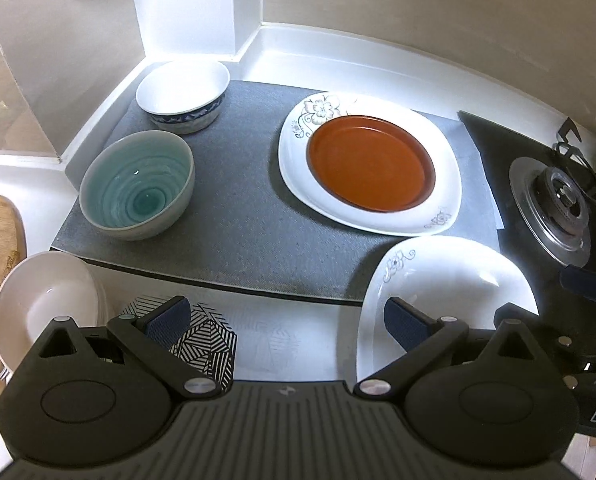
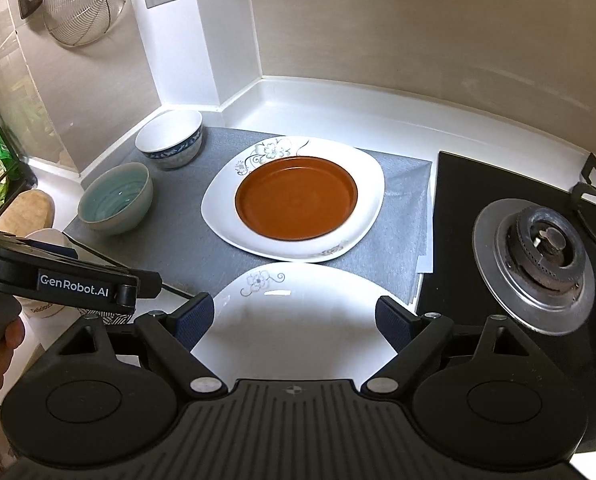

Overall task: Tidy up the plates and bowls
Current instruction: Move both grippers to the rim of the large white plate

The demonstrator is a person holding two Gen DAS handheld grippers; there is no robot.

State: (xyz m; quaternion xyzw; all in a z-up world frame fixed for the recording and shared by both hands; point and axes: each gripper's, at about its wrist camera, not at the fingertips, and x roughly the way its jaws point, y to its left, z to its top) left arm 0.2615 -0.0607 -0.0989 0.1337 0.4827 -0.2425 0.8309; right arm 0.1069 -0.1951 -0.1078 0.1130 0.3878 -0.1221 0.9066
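Your right tongs [image 2: 293,320] stand wide open, straddling the near white floral plate [image 2: 293,320] at the desk's front edge without gripping it. Your left tongs [image 1: 285,320] gape empty. Count two floral plates, one brown plate [image 2: 295,200] stacked on the far one [image 2: 368,184], and two bowls, teal [image 1: 137,184] and blue-rimmed [image 1: 181,94], at the mat's [image 1: 237,220] left edge.

Both tools are matte black plastic. The left gripper [image 1: 287,320] has navy textured pads [image 1: 167,322], silver pivot screws, round side discs and a ribbed centre panel. In the right view at 9 o'clock, white "GenRobot.AI" lettering and bare skin show; the right gripper [image 2: 293,320] looks the same.
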